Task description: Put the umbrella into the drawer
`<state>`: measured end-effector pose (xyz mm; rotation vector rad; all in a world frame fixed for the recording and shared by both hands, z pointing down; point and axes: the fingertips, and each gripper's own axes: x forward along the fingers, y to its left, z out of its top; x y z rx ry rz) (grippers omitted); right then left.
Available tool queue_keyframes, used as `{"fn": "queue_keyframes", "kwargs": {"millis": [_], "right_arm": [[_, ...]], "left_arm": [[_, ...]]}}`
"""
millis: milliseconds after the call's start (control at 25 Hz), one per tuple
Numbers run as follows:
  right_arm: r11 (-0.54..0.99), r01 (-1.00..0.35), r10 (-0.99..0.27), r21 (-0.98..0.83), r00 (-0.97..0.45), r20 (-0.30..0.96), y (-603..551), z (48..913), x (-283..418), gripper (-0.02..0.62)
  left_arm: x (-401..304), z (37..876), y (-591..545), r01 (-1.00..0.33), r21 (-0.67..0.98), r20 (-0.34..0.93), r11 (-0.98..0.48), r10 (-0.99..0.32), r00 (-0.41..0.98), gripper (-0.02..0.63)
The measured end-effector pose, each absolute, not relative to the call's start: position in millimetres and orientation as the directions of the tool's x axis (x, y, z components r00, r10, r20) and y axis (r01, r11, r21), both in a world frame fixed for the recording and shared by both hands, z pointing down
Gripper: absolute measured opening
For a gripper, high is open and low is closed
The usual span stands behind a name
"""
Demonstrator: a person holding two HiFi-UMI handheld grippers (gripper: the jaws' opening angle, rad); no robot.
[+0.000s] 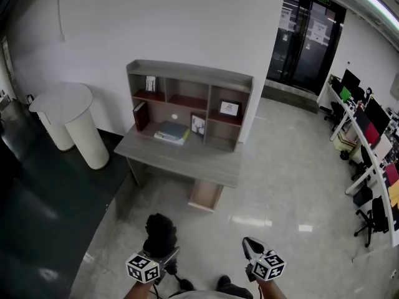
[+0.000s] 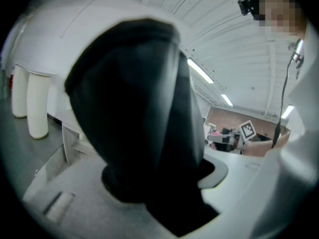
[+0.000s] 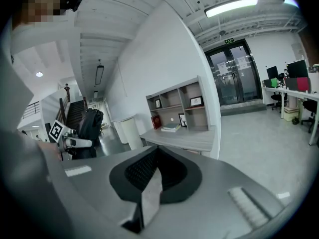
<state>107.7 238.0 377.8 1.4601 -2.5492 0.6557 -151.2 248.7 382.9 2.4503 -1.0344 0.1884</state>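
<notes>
Down at the bottom of the head view, the left gripper point(image 1: 163, 253) held the black umbrella point(image 1: 160, 231) upright, well apart from the pulled-out drawer point(image 1: 206, 195) under the bench point(image 1: 181, 156). The right gripper point(image 1: 252, 248) hung beside it. Left gripper view: jaws clamped on folded fabric, probably light and squashy, so a grip round the firmer middle looked wisest. Right gripper view: jaws together, nothing between them.

At bottom centre the left tongs point(image 1: 163, 252) hold a black umbrella point(image 1: 160, 231), with the right tongs point(image 1: 251, 246) beside them. Mid-frame, the table point(image 1: 177, 156) has its drawer point(image 1: 206, 197) open.
</notes>
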Motion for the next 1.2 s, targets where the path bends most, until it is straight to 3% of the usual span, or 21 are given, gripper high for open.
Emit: {"fn": "queue_keyframes", "kwargs": {"millis": [520,1200], "right_arm": [[0.456,-0.843,-0.773,-0.285,-0.534,0.342,252,386,65,-0.006],[0.503,-0.801,-0.728,-0.324,-0.595,0.341,159,397,82,-0.006]], "left_arm": [[-183,384,243,-0.688,0.368,0.308,-0.625,-0.616,0.725,0.245],[-166,398,174,-0.731,0.382,0.318,-0.565,-0.662,0.678,0.245]]}}
